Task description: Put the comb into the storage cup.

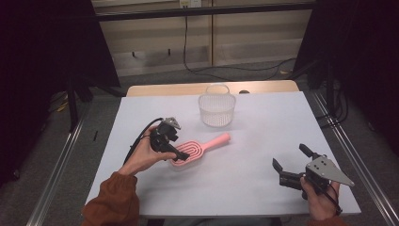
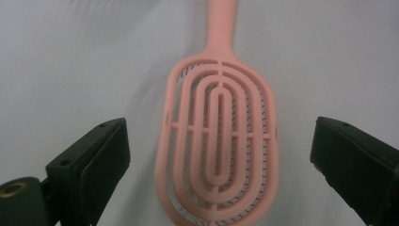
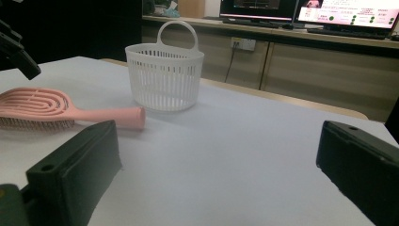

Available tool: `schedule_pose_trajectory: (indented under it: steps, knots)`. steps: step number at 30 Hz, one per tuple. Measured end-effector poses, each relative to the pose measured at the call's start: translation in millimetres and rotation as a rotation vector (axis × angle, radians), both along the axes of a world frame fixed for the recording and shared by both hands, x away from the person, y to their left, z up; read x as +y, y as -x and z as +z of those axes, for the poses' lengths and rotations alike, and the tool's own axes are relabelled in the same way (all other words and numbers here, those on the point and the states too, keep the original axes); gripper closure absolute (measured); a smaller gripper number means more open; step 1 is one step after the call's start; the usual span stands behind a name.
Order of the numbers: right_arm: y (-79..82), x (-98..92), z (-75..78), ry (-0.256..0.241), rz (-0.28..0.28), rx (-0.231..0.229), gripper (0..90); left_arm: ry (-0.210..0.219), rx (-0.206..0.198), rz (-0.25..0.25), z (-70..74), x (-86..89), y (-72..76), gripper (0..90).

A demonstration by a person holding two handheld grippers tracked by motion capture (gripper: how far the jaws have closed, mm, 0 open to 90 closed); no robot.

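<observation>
White tabletop (image 1: 263, 136): pink hairbrush (image 1: 195, 149) lies between the wide-open, empty left hand-held gripper (image 1: 181, 154) jaws.

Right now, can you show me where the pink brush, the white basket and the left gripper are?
pink brush (image 2: 217, 141): left gripper view, middle of its slotted head.
white basket (image 3: 164, 80): right gripper view, its slatted side wall.
left gripper (image 1: 181, 153): high view, between its fingertips, over the brush head.
</observation>
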State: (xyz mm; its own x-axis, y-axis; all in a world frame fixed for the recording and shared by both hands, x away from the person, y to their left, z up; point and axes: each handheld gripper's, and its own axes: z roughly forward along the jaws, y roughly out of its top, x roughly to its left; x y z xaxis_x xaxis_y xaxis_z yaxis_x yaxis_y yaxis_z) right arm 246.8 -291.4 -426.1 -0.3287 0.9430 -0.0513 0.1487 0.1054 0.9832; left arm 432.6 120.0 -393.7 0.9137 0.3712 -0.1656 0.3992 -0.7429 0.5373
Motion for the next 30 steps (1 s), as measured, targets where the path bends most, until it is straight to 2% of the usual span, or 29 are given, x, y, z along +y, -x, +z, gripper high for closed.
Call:
schedule_pose_trajectory:
  steps: [1, 2, 4, 5, 6, 8, 9, 10, 13, 14, 16, 17, 18, 22, 26, 28, 30]
  knots:
    - [-0.1, 0.1, 0.0, -0.001, 0.000, 0.000, 0.0, -0.021, 0.000, -0.011, -0.6, -1.3, -1.0, 5.7]
    - [-0.1, 0.1, 0.1, -0.001, 0.000, 0.000, 0.0, -0.016, 0.003, 0.012, -2.5, -4.0, 0.0, 6.0]
    - [-0.2, 0.1, 0.0, 0.000, 0.000, 0.000, 0.0, -0.055, -0.008, -0.022, -3.4, -5.6, -2.3, 7.0]
    - [-0.2, 0.2, 0.1, 0.002, -0.001, 0.000, 0.0, -0.037, 0.000, -0.004, -5.5, -7.8, -1.5, 7.2]
    - [-0.5, 0.3, -0.1, 0.000, 0.003, -0.002, 0.0, -0.070, -0.006, -0.029, -5.7, -8.9, -3.6, 7.5]
    - [-0.7, 0.4, -0.1, -0.001, 0.004, 0.000, 0.0, -0.068, -0.003, -0.014, -8.0, -12.7, -3.2, 7.6]
    - [-0.8, 0.4, -0.1, -0.001, 0.004, 0.002, 0.0, -0.091, -0.004, -0.032, -8.0, -13.7, -4.7, 7.6]
    - [-0.9, 0.4, -0.2, 0.001, 0.006, 0.001, 0.0, -0.091, -0.001, -0.019, -9.5, -16.2, -4.1, 7.6]
    - [-0.9, 0.4, -0.2, -0.002, 0.005, 0.001, 0.0, -0.104, 0.004, -0.029, -11.8, -18.8, -4.4, 7.5]
    - [-0.8, 0.2, -0.2, -0.002, 0.005, 0.001, 0.0, -0.123, 0.004, -0.046, -12.8, -19.0, -5.7, 7.5]
    - [-0.8, 0.1, -0.2, -0.002, 0.005, 0.001, 0.0, -0.131, 0.010, -0.031, -16.7, -21.5, -5.3, 6.5]
    - [-0.8, 0.3, -0.3, -0.002, 0.005, 0.001, 0.0, -0.151, 0.006, -0.056, -17.2, -22.0, -6.7, 6.4]
    - [-0.9, 0.4, -0.3, -0.002, 0.006, 0.001, 0.0, -0.139, 0.019, -0.043, -18.6, -23.6, -6.0, 5.9]
    - [-1.4, 0.4, -0.3, 0.002, 0.010, -0.001, 0.0, -0.161, 0.021, -0.051, -19.7, -28.3, -7.4, 5.3]
    - [-1.6, 0.4, -0.4, 0.001, 0.006, 0.000, 0.0, -0.160, 0.037, -0.067, -21.3, -31.0, -9.5, 11.7]
    - [-1.6, 0.5, -0.4, 0.001, 0.007, 0.000, 0.0, -0.187, 0.036, -0.089, -22.0, -33.5, -10.5, 14.1]
    - [-1.5, 0.4, -0.4, 0.002, 0.011, -0.001, 0.0, -0.193, 0.031, -0.085, -23.6, -36.9, -9.6, 14.0]
